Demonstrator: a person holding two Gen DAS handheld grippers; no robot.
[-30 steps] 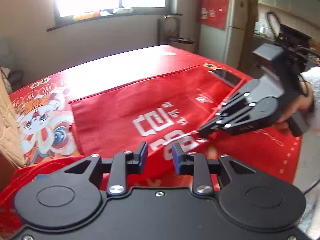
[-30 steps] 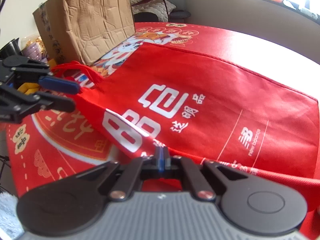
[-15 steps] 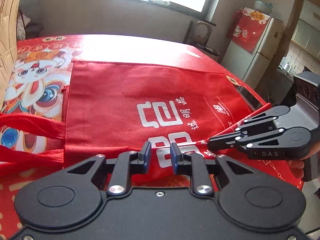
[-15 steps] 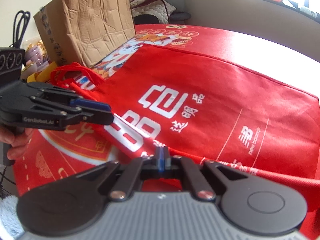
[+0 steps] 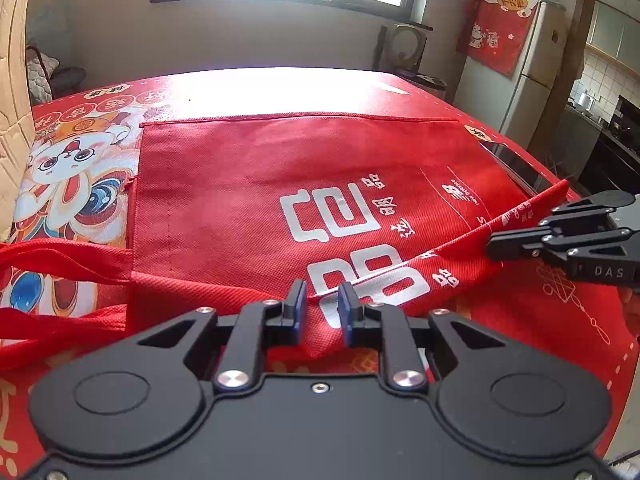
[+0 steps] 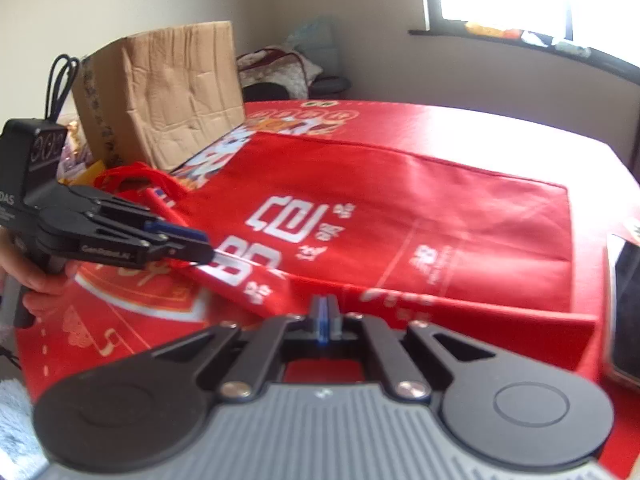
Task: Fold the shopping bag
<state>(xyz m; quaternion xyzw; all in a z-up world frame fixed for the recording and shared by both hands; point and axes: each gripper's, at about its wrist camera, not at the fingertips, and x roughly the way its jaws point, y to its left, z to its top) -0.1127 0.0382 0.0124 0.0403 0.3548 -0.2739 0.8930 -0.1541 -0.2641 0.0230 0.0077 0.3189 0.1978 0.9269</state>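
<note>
A red non-woven shopping bag [image 5: 248, 184] with white printed characters lies flat on the worktop [image 5: 280, 84], which is covered with a red festive cloth showing a cartoon lion-dance figure [image 5: 68, 176]. The bag's near long edge is lifted off the cloth and partly turned over towards the far side, so a narrow strip of the fabric stands up along the front. Its red handles [image 5: 60, 256] trail off to the left end of the bag.

The left hand-held gripper [image 5: 322, 310] has its blue-padded fingers slightly apart, with the raised edge of the bag running between them; whether the pads actually bite the fabric cannot be told. The right hand-held gripper [image 6: 325, 316] has its fingers pressed together on the same raised edge, further along towards the bag's bottom end.

A creased cardboard box [image 6: 160, 96] stands on the worktop beyond the handles. A dark phone [image 6: 626, 304] lies beside the bag's right end. A refrigerator [image 5: 516, 56] stands in the background.
</note>
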